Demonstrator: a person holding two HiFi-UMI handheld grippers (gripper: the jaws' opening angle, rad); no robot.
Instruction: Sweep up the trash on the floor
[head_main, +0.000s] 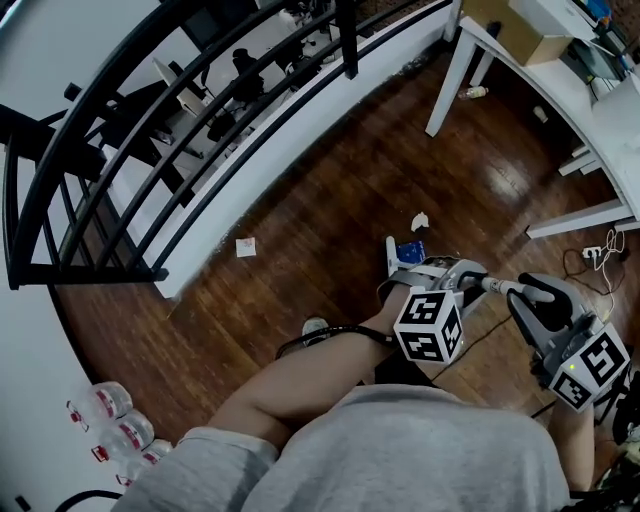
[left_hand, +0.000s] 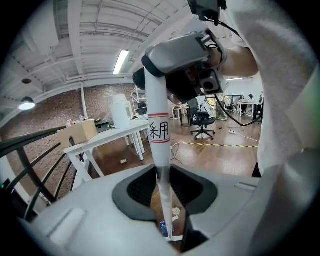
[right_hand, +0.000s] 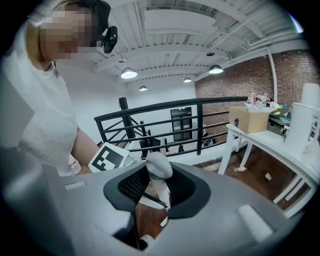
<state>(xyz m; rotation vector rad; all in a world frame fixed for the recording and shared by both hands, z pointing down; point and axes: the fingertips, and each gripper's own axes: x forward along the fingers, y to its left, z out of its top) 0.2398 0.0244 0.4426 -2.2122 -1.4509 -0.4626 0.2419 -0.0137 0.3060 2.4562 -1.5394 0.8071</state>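
Note:
A white broom handle (left_hand: 159, 130) runs down between the jaws of my left gripper (left_hand: 162, 192), which is shut on it. My right gripper (right_hand: 157, 187) is shut on the handle's grey top cap (right_hand: 159, 167). In the head view the left gripper (head_main: 440, 275) and right gripper (head_main: 535, 295) sit side by side at the lower right. The broom's white head (head_main: 391, 258) rests on the wooden floor. A blue wrapper (head_main: 410, 250) lies against it. A crumpled white paper (head_main: 420, 221) lies just beyond, and another scrap (head_main: 245, 246) lies by the white ledge.
A black railing (head_main: 150, 150) on a white ledge curves along the left. White tables (head_main: 560, 80) with a cardboard box (head_main: 520, 30) stand at the right, a small bottle (head_main: 473, 92) beneath them. Plastic bottles (head_main: 110, 420) lie bottom left; cables and a power strip (head_main: 595, 255) lie at the right.

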